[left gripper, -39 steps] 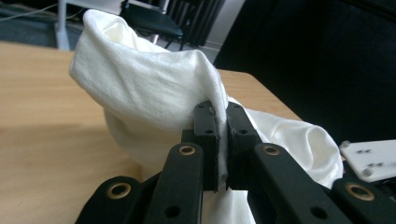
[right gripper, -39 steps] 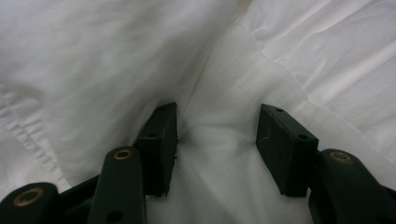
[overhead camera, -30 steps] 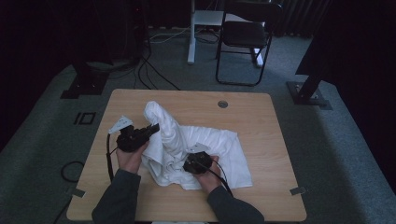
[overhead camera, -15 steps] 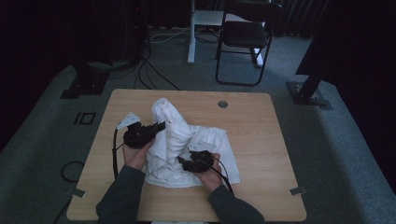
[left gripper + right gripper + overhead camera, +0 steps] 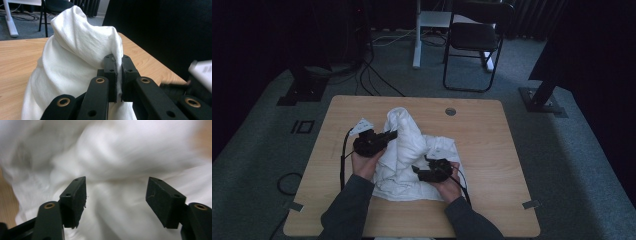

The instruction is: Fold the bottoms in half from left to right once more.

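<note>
We judge white cloth (image 5: 409, 150) light, soft, limp; best pinched at fold or edge. Cloth heaped mid-table (image 5: 492, 150). Near side of cloth: right gripper (image 5: 116, 195), jaws wide apart, cloth just beyond. Cloth's left flank: left gripper (image 5: 119, 75) clamped on raised fold, tenting peak upward.
</note>
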Available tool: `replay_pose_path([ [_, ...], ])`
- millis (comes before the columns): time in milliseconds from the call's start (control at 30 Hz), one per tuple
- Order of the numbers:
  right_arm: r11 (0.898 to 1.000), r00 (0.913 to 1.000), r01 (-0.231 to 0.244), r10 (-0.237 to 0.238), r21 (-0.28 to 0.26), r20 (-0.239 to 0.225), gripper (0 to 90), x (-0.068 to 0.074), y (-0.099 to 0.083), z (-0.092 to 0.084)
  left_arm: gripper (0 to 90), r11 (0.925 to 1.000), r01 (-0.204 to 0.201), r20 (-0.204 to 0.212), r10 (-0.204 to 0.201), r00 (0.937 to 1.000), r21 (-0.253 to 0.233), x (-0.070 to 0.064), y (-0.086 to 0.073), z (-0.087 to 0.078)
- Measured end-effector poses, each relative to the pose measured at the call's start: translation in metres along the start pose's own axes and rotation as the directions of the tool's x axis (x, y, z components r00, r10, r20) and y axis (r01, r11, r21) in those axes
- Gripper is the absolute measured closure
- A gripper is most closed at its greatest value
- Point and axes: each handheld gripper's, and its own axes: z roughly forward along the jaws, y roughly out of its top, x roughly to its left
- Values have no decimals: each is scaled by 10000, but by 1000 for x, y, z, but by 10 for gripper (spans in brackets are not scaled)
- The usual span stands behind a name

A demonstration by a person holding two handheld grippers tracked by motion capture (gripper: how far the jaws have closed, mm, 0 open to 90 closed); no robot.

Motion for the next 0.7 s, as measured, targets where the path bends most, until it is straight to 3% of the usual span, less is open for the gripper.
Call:
replay_pose_path([
  [67,9961,9975,-698,700,-540,31,290,-18,6,-10,862,10000,13,-17,-13,10000,-24,0,0,0],
  [133,9903,9928,-1194,1186,-714,-152,261,-32,11,-11,862,10000,-28,-10,28,10000,18,0,1,0],
  [200,9891,9911,-1313,1296,-666,-294,245,-41,16,-9,862,10000,16,5,-16,10000,36,-1,1,2],
  [267,9919,9921,-1188,1167,-454,-461,268,-48,21,-2,862,9999,-60,-41,60,10000,110,-2,2,4],
  [333,9950,9915,-986,967,-180,-867,379,-49,23,2,861,9997,-163,-58,164,9998,174,-3,3,6],
  [433,9992,9933,-403,401,3,-1083,632,-43,25,0,861,9990,-326,-130,330,9994,291,-7,4,10],
  [500,9999,9954,-39,28,-110,-953,750,-38,25,-6,859,9974,-573,-222,584,9980,437,-11,2,13],
  [700,9980,9900,106,-193,-626,-1398,850,-31,39,-19,820,9918,-957,-121,971,9952,849,-20,-9,24],
])
